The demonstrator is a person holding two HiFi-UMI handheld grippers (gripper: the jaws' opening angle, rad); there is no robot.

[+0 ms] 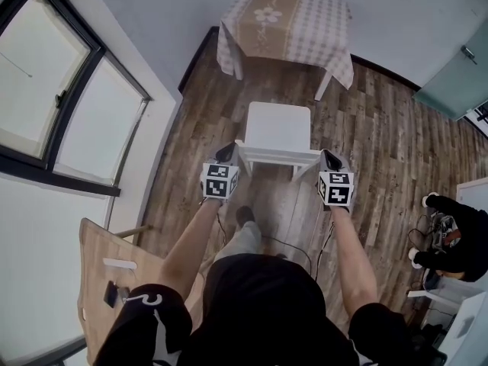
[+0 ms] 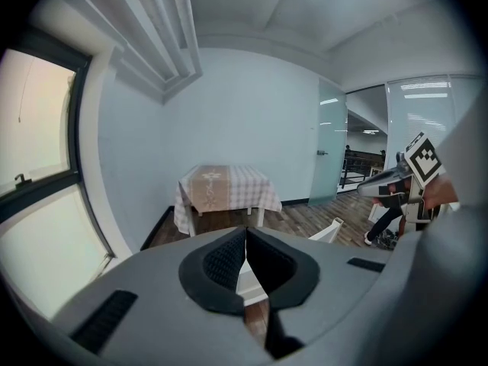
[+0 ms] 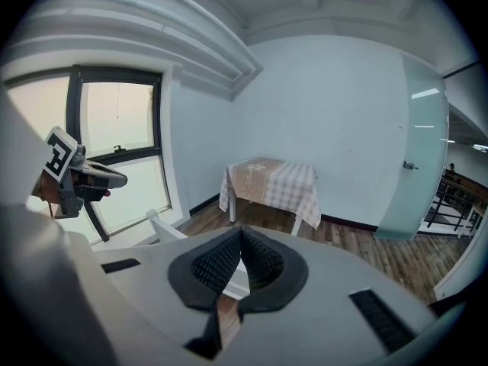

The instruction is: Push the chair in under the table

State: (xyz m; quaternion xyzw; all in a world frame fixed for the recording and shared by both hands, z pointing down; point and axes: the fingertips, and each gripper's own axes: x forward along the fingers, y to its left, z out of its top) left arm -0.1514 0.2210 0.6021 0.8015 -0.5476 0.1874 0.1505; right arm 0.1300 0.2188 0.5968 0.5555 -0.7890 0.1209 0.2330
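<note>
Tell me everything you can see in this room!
table: one, beige checked cloth, far end by the wall
chair: one, white, mid-floor, apart from the table
window: one, dark frame, left wall
door: one, frosted glass, far right
desk: one, light wood, near left
floor: one, brown planks
other person: one, in black, right edge
left gripper: one, shut, by the chair back's left end
right gripper: one, shut, by its right end

Matt chair (image 1: pixel 278 132), cloth-covered table (image 1: pixel 286 21), wood floor (image 1: pixel 381 128)
</note>
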